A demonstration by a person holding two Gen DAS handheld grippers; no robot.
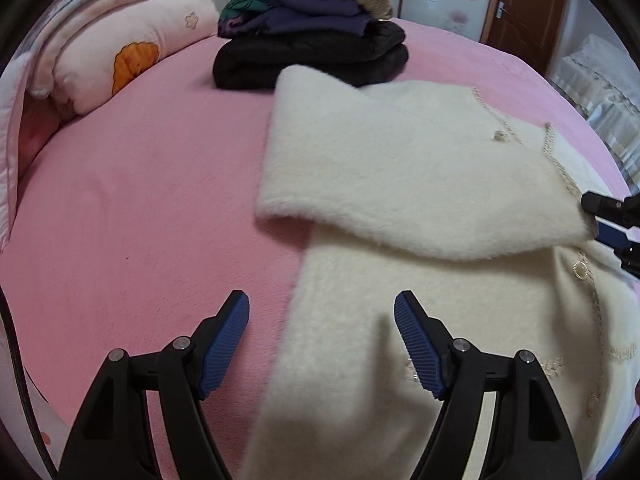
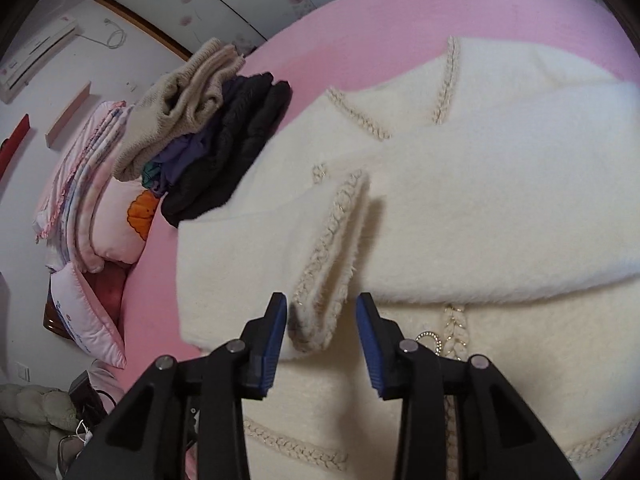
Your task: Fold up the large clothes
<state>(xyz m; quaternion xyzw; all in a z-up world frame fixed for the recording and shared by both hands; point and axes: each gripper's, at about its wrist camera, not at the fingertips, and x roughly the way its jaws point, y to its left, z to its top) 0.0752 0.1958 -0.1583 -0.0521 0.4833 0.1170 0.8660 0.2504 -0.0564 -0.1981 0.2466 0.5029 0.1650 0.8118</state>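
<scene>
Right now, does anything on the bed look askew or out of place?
Nothing is spilled or damaged. The cream coat is only partly folded, and the stack of folded clothes behind it leans a little.

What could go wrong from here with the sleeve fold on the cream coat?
1. Right gripper is open around the braided cuff; closing may catch only the trim, so the sleeve could slip.
2. The cream coat reaches the stack of folded clothes; dragging it might topple the stack.
3. Left gripper is open, holding nothing, so the body may shift.
</scene>
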